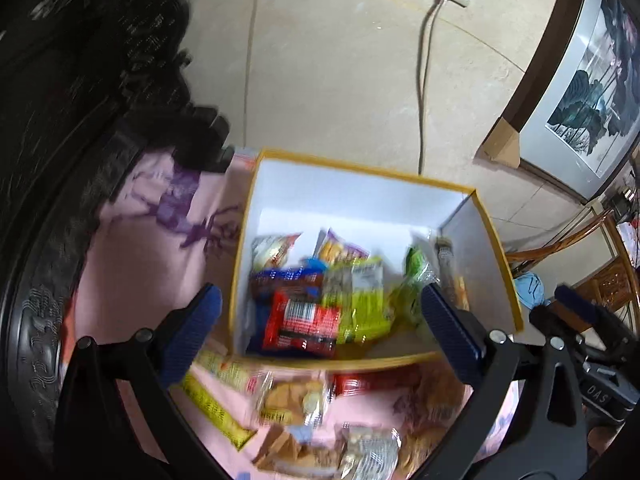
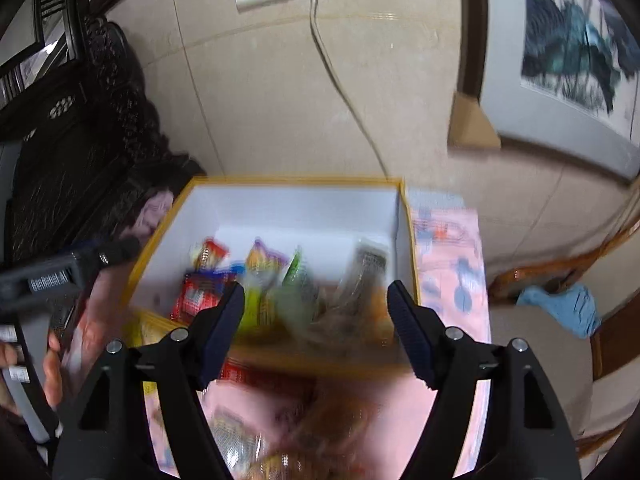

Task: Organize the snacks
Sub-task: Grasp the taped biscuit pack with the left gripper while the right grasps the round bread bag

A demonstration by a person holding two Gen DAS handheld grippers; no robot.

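Observation:
A yellow-rimmed white box point(image 1: 352, 196) stands on a pink cloth and holds several snack packets, among them a red one point(image 1: 304, 322) and a green-yellow one point(image 1: 360, 300). My left gripper point(image 1: 320, 328) is open and empty above the box's near edge. More packets point(image 1: 292, 400) lie on the cloth in front of the box. In the right wrist view the box point(image 2: 288, 204) lies ahead, blurred. My right gripper point(image 2: 316, 320) is open and empty above its near rim. The left gripper's body point(image 2: 48, 280) shows at the left.
A beige wall with a socket and cable point(image 1: 424, 60) stands behind the box. Dark carved furniture point(image 1: 60, 120) is on the left. A framed picture point(image 1: 592, 92) leans at the right, with a wooden chair and blue cloth point(image 2: 564, 308) below it.

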